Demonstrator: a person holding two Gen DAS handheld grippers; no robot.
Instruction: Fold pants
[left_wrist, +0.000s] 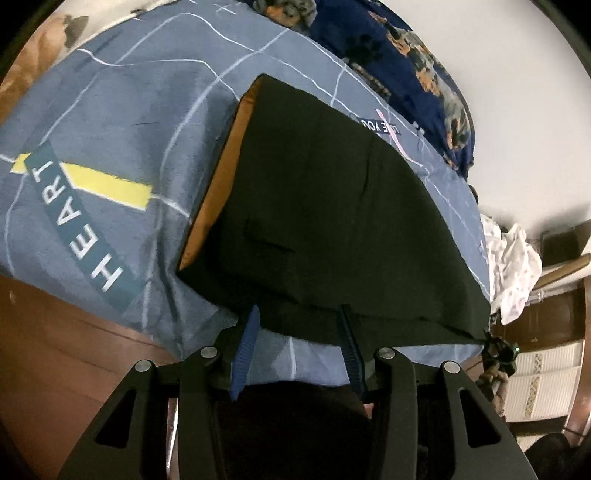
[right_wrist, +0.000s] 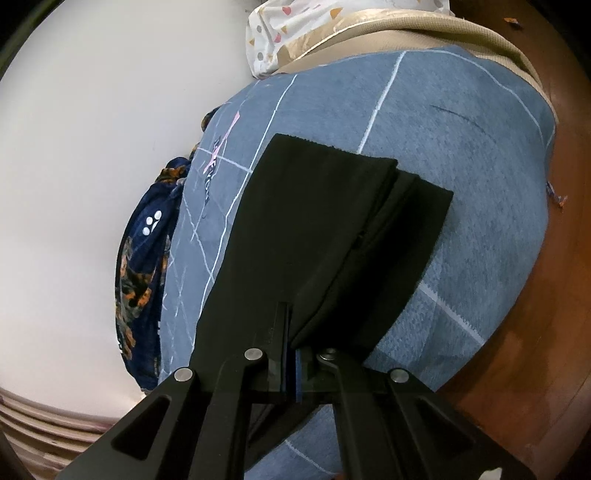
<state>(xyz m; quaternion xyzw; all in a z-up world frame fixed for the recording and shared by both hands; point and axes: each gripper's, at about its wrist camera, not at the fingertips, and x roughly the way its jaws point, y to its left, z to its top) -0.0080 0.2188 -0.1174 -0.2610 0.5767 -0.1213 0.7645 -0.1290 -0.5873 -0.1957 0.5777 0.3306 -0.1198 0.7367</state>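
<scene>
Black pants (left_wrist: 332, 221) lie folded on a blue-grey bedspread (left_wrist: 129, 122), with an orange-brown lining strip along their left edge. My left gripper (left_wrist: 301, 321) is open, its blue-padded fingers (left_wrist: 245, 347) spread at the pants' near edge with nothing between them. In the right wrist view the pants (right_wrist: 314, 229) lie in stacked layers running away from me. My right gripper (right_wrist: 291, 332) is shut on the near end of the pants, with cloth pinched between the fingers.
The bedspread (right_wrist: 461, 147) has white lines and a "HEART" label (left_wrist: 74, 221). A dark blue patterned blanket (left_wrist: 424, 74) lies along the white wall (right_wrist: 92, 147). A white patterned cloth (left_wrist: 513, 266) sits at the bed's end. A brown wooden bed frame (right_wrist: 546, 295) borders the mattress.
</scene>
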